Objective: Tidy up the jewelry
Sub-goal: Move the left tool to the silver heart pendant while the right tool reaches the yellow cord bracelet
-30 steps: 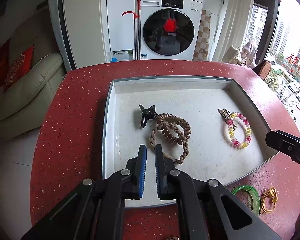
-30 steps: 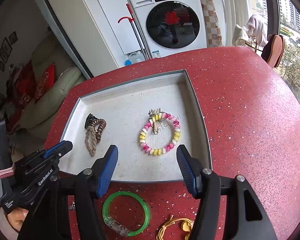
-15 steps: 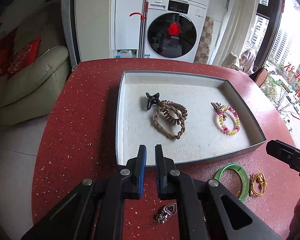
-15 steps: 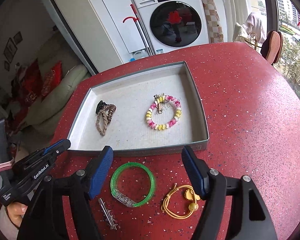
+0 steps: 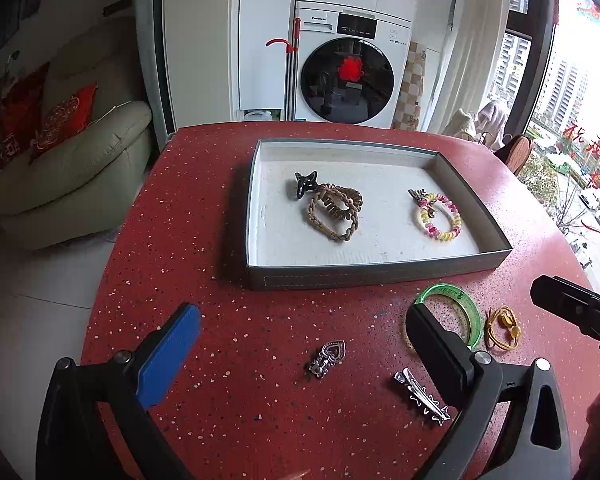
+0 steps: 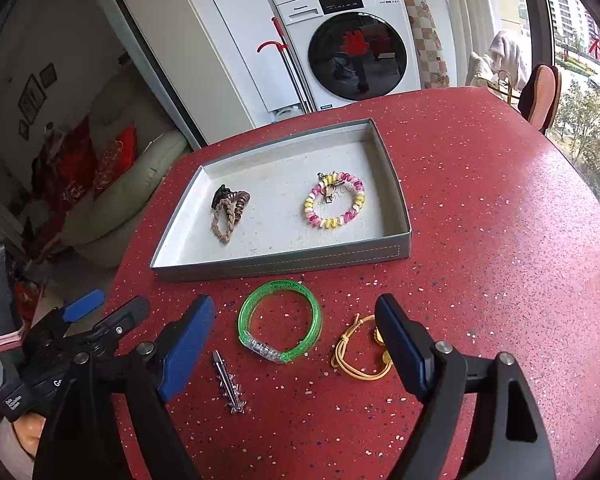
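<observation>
A grey tray (image 5: 380,276) (image 6: 284,264) holds a black claw clip (image 5: 305,185), brown hair ties (image 5: 336,210) (image 6: 226,216) and a pink-and-yellow coil bracelet (image 5: 440,216) (image 6: 334,200). On the red table in front of it lie a green bangle (image 6: 280,320) (image 5: 466,308), a yellow cord tie (image 6: 358,354) (image 5: 502,328), a silver heart brooch (image 5: 327,358) and a silver hair clip (image 5: 420,396) (image 6: 228,384). My left gripper (image 5: 302,316) hangs over the brooch, jaws opening and empty. My right gripper (image 6: 294,308) hovers over the bangle and cord, jaws opening and empty.
The round red table (image 6: 500,220) drops off at its left edge toward a beige sofa (image 5: 72,172). A washing machine (image 5: 348,76) stands behind. A hand (image 6: 24,432) holds the left gripper at the lower left of the right wrist view.
Both grippers pulled back from above the tray to the table in front of it. The left jaws went from shut to wide open; the right jaws widened. The loose pieces came into view.
</observation>
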`<action>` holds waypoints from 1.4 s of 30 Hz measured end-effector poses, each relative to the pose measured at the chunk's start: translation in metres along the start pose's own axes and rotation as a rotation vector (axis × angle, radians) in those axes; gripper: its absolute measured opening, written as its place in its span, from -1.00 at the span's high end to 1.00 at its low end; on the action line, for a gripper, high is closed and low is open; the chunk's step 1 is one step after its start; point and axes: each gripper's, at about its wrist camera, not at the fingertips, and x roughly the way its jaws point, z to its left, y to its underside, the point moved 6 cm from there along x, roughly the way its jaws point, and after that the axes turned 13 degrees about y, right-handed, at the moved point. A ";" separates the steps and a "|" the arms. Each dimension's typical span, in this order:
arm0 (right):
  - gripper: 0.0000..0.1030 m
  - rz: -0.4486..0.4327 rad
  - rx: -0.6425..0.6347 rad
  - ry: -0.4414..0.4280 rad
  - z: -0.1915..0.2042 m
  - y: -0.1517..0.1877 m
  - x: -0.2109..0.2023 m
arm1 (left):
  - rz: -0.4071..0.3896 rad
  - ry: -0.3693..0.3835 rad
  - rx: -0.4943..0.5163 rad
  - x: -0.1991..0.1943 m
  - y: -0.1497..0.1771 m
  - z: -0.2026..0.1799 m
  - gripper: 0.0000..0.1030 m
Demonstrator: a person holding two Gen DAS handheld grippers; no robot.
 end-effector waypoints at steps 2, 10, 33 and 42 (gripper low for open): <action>-0.68 -0.010 -0.010 0.010 -0.001 0.004 -0.003 | 0.007 0.000 -0.010 -0.001 0.007 -0.001 -1.00; -1.00 -0.052 0.004 0.000 -0.010 0.017 -0.014 | 0.044 0.023 -0.007 -0.002 0.028 -0.009 -1.00; -1.00 0.107 0.024 0.057 -0.058 0.062 0.000 | 0.137 -0.024 -0.023 0.008 0.083 -0.007 -1.00; -1.00 0.113 0.002 0.151 -0.067 0.054 0.012 | 0.118 -0.064 -0.008 0.015 0.066 0.002 -1.00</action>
